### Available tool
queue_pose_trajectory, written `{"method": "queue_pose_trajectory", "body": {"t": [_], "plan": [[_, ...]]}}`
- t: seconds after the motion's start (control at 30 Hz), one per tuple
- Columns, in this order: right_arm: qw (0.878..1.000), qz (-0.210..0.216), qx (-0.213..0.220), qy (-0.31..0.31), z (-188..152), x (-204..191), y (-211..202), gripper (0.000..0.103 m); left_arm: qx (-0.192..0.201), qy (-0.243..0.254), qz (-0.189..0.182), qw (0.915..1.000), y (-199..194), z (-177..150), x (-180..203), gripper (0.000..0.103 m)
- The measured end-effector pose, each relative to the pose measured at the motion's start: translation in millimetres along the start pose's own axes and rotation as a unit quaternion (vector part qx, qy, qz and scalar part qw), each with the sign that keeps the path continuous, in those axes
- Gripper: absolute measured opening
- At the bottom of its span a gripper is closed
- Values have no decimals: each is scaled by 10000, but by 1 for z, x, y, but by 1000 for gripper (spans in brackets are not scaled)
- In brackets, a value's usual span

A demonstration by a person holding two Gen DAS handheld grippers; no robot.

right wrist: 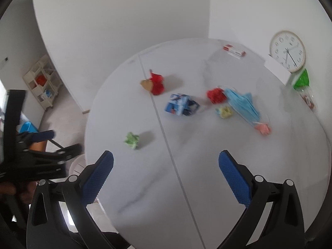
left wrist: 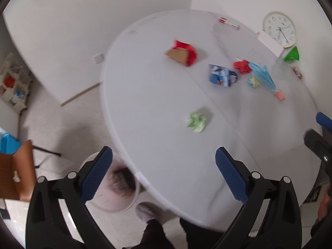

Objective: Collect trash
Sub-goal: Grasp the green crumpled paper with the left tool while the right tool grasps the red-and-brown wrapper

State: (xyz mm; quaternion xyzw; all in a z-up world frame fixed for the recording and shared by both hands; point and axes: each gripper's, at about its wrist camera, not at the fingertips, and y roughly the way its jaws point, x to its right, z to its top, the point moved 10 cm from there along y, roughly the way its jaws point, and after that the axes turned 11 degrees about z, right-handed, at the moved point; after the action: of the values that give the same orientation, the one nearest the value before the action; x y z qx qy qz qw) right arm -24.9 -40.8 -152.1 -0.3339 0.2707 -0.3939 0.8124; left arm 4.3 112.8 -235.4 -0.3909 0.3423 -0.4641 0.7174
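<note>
Trash lies scattered on a white round table (left wrist: 157,145) (right wrist: 145,186): a green paper ball (left wrist: 196,122) (right wrist: 132,140), a blue printed carton (left wrist: 222,75) (right wrist: 181,104), a red and brown wrapper (left wrist: 182,54) (right wrist: 154,83), a red crumpled ball (left wrist: 242,66) (right wrist: 216,95), a blue face mask (left wrist: 263,75) (right wrist: 243,103), a yellow scrap (left wrist: 254,81) (right wrist: 224,112) and a pink scrap (left wrist: 280,95) (right wrist: 263,129). A white bin (left wrist: 116,188) with dark trash stands on the floor under the table's left edge. My left gripper (left wrist: 164,155) is open over that edge. My right gripper (right wrist: 166,157) is open above the table, empty.
A round wall clock (left wrist: 279,29) (right wrist: 288,50) leans at the back right behind a white box (right wrist: 277,72), beside a green packet (left wrist: 292,55) (right wrist: 302,79). A red-white tube (left wrist: 229,23) (right wrist: 234,50) lies far back. A shelf rack (left wrist: 14,83) and a brown chair (left wrist: 16,172) stand left.
</note>
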Motion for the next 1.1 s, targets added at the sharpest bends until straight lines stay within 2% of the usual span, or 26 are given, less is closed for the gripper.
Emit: {"method": "queue_pose_trajectory", "body": {"t": [0.1, 0.23, 0.33, 0.4, 0.5, 0.67, 0.87, 0.97, 1.1], "plan": [[9999, -67, -46, 121, -3, 23, 1, 101, 7, 295, 18, 9996, 31, 12, 34, 91], [9995, -92, -74, 304, -5, 50, 2, 101, -373, 689, 124, 9969, 77, 14, 68, 76], [9990, -82, -102, 436, -5, 68, 6, 101, -676, 642, 173, 9955, 107, 15, 79, 66], [9985, -57, -141, 531, -5, 79, 10, 101, -835, 532, 212, 9949, 120, 14, 81, 64], [9978, -44, -197, 632, -4, 92, 18, 101, -1020, 391, 112, 9939, 130, 12, 83, 50], [9970, 25, -268, 721, -3, 101, 35, 100, -900, 381, 47, 9952, 132, 18, 88, 32], [9965, 270, -405, 679, 12, 93, 69, 100, -876, 128, -99, 9960, 124, 24, 77, 30], [9965, 541, -312, 565, 39, 79, 87, 101, -712, 19, -102, 9974, 110, 30, 64, 30], [9953, 871, -405, -102, 93, 47, 135, 100, -668, -247, -149, 9973, 98, 36, 45, 30]]}}
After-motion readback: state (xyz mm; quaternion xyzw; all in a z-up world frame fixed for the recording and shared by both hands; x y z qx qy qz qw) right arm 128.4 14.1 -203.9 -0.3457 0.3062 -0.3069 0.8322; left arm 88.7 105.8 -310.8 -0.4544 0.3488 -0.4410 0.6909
